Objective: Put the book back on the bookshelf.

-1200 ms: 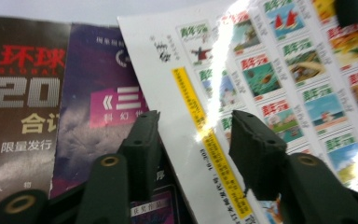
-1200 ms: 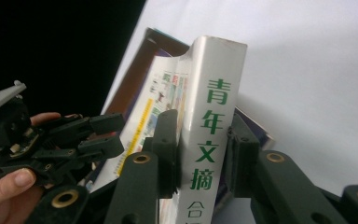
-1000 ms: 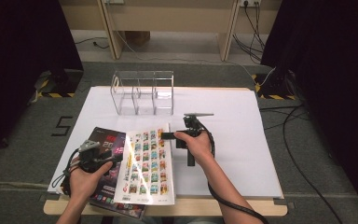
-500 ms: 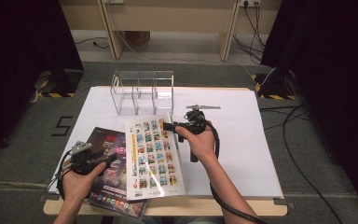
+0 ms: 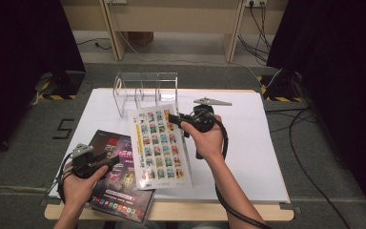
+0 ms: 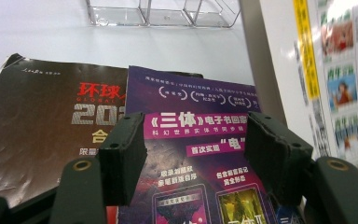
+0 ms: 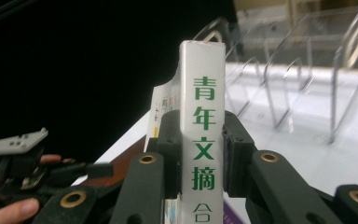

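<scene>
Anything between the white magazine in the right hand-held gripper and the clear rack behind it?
Nothing visible. The right hand-held gripper holds the white magazine by its spine, lifted off the table; the stretch to the clear rack is bare white tabletop.

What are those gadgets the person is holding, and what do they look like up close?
Each hand carries a black handheld gripper. The left gripper has two blocky black jaws with rough pads on arms studded with brass-ringed holes; the right gripper is built the same. A grey three-cornered plate sits on top of the right one, and a black cable trails along the bare forearm.
</scene>
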A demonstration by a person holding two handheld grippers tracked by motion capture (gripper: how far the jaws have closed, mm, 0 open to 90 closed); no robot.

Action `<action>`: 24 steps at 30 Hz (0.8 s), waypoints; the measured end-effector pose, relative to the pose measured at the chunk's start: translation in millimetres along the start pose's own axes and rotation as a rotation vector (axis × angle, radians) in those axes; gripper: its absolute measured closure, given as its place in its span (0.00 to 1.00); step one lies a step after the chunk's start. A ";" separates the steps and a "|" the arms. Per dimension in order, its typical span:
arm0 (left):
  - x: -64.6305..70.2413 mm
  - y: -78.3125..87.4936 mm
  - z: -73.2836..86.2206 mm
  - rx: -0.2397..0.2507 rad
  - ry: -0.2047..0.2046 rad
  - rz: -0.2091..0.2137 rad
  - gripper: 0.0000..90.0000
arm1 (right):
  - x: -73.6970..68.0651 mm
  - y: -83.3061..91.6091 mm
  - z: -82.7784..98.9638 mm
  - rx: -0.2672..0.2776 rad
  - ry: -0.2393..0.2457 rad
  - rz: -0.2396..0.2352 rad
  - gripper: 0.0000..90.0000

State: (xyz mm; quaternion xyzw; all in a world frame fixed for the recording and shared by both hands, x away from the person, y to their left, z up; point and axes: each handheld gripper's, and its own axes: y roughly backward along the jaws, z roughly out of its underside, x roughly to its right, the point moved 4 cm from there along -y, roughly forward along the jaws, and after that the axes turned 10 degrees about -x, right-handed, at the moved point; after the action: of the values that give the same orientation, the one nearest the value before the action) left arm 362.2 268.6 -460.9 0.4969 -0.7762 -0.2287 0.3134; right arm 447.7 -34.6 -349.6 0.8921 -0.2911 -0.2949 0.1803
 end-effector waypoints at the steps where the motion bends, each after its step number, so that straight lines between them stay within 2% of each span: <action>1: 0.4 -0.1 -0.1 0.000 0.000 0.001 0.42 | -0.2 1.7 -2.0 0.014 0.009 0.014 0.82; 2: 0.9 -0.1 -0.3 0.001 -0.001 0.002 0.42 | -0.7 5.1 -6.5 0.036 0.028 0.045 0.82; 8: 0.9 1.8 -2.0 0.015 -0.002 0.000 0.42 | -0.2 10.7 -15.1 0.077 0.046 0.084 0.82; 16: -1.3 1.2 -0.7 0.013 0.004 -0.003 0.43 | 5.7 20.5 -31.2 0.125 0.036 0.102 0.82; 24: -0.9 1.2 -1.2 0.016 -0.004 -0.009 0.43 | 12.6 28.1 -46.4 0.174 0.036 0.173 0.82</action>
State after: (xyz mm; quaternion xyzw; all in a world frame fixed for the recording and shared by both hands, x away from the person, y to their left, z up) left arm 362.6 269.9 -459.4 0.5026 -0.7764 -0.2248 0.3067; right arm 473.6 -57.0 -305.7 0.8811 -0.3882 -0.2358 0.1320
